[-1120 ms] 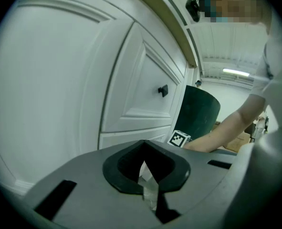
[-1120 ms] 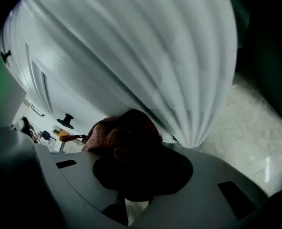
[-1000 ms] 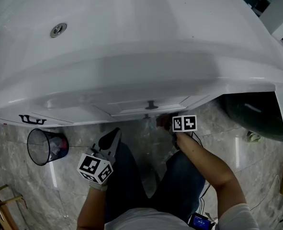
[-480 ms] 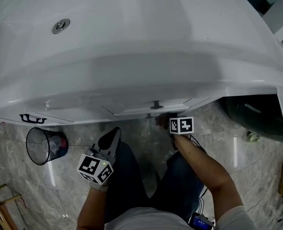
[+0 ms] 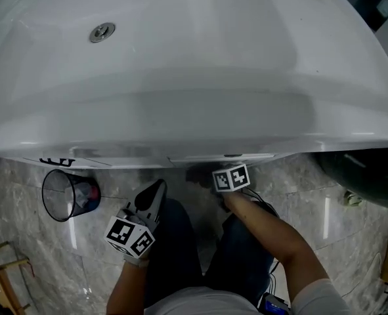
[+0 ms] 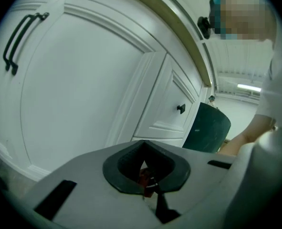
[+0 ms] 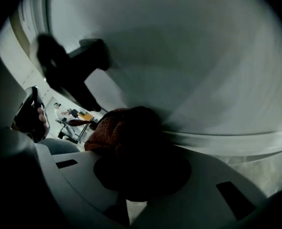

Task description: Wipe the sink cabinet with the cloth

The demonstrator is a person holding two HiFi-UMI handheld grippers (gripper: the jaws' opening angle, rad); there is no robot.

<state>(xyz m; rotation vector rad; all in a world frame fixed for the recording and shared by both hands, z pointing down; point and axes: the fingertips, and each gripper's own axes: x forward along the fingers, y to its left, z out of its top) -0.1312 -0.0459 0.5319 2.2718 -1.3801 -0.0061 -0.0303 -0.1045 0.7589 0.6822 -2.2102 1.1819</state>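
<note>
Up at 12 o'clock in the head view, the big white sink [image 5: 200,64] fills the top half of the picture. Under it is the white sink cabinet [image 6: 83,89]. The left gripper view shows it best, with a tall door and a small drawer front. Grey marble floor [image 5: 69,254] lies below. A dark green round thing [image 5: 367,169] stands at 3 o'clock, beside the end of the cabinet. I cannot tell what it is. The person's legs in blue jeans [image 5: 246,254] are at 6 o'clock. A wire waste bin [image 5: 67,194] stands on the floor at 9 o'clock, with red and blue stuff inside.

The right hand-held gripper [image 7: 136,173] reaches in under the sink edge, just past 12 o'clock from the legs. Its marker cube [image 5: 231,178] shows in the head view. Its jaws are clenched on a reddish-brown cloth [image 7: 119,128]. The cloth is bunched up and pressed against the white cabinet front, at a raised edge of the panel.

The left hand-held gripper [image 5: 151,199] hangs near the person's knee, well apart from the cabinet, and points to 12 o'clock. Its jaws are pressed together and hold nothing.

A long black bar handle [image 6: 20,38] sits on the door at 10 o'clock in the left gripper view. A small black knob [image 6: 181,109] is on the drawer front. The round metal drain [image 5: 102,31] is in the sink at 11 o'clock.
</note>
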